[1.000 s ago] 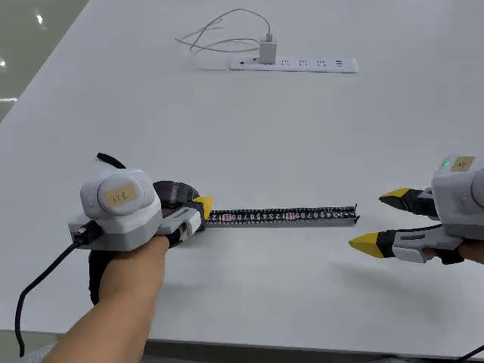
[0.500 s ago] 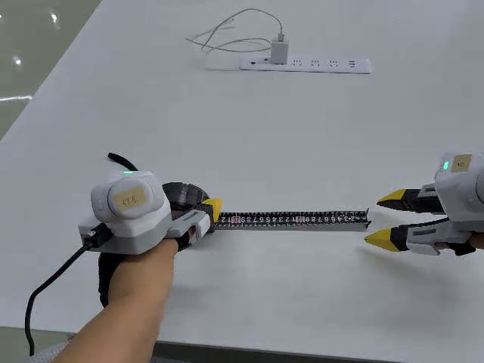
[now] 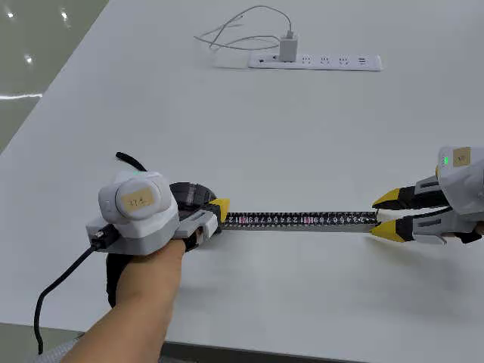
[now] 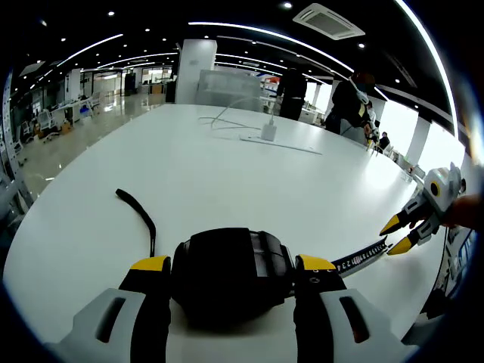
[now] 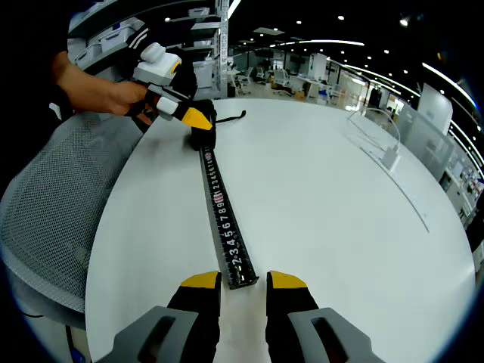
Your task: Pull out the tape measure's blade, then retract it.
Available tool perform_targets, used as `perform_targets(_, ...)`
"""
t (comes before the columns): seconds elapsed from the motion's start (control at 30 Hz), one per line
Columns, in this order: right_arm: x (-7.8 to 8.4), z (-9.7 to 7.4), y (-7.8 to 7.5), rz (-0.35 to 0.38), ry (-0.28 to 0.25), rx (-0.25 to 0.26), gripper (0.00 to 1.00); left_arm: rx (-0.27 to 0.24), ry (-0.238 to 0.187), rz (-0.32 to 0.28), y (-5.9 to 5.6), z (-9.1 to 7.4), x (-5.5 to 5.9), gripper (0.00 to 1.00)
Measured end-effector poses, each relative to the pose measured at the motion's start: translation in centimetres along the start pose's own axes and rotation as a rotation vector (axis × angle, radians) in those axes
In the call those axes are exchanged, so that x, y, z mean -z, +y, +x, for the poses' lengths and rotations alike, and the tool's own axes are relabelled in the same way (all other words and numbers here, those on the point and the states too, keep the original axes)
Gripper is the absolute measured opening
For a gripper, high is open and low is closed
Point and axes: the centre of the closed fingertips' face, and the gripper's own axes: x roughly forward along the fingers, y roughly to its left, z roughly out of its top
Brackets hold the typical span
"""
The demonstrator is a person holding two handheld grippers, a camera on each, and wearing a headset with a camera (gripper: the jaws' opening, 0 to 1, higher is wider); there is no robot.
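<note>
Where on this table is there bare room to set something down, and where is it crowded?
Widest bare patch: between the blade and the power strip. A narrower bare band runs between the blade and the near edge of the table. Crowded along the blade line: the left tool clamps the tape measure case, the right tool straddles the blade's tip.

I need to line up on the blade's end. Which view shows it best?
Right gripper view: the blade's end sits close-up between the right gripper's tips. Head view shows it small; left gripper view, tiny and distant.
</note>
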Motion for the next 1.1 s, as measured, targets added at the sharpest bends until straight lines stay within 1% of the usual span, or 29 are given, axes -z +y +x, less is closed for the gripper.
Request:
perform_targets(0.03,0.01,0.04,0.02,-0.003,0.001,-0.014,0.18,0.0,0.0,0.0,0.02,0.01,0.01,0.62)
perform_targets(0.1,0.09,0.11,0.03,-0.017,0.004,-0.026,0.15,-0.002,-0.001,-0.002,0.04,0.04,0.0,0.62)
perform_targets(0.13,0.22,0.2,0.13,-0.024,0.008,-0.042,0.13,-0.002,-0.001,-0.003,0.05,0.05,0.01,0.62)
perform_targets(0.27,0.13,0.42,0.09,-0.03,-0.007,-0.063,0.12,-0.002,0.0,-0.004,0.04,0.02,0.01,0.62)
perform_targets(0.37,0.16,0.61,0.11,-0.041,-0.003,-0.076,0.12,-0.002,0.001,-0.004,0.02,0.01,0.01,0.62)
perform_targets(0.5,0.25,0.63,0.08,-0.049,-0.006,-0.087,0.11,-0.002,0.001,-0.003,0.0,-0.01,-0.01,0.62)
perform_targets(0.6,0.21,0.6,0.12,-0.039,-0.011,-0.094,0.11,-0.001,0.002,-0.003,-0.02,-0.03,-0.03,0.62)
perform_targets(0.73,0.27,0.61,0.18,-0.064,-0.01,-0.101,0.1,-0.002,0.006,-0.002,-0.03,-0.03,-0.01,0.62)
perform_targets(0.87,0.33,0.6,0.21,-0.066,-0.005,-0.112,0.09,-0.002,0.004,-0.003,-0.05,-0.05,-0.01,0.62)
perform_targets(0.9,0.33,0.6,0.24,-0.075,-0.004,-0.113,0.09,-0.002,0.002,-0.003,-0.05,-0.06,-0.01,0.62)
perform_targets(1.1,0.37,0.53,0.27,-0.072,0.0,-0.109,0.09,-0.012,0.003,-0.009,0.02,-0.01,-0.01,0.61)
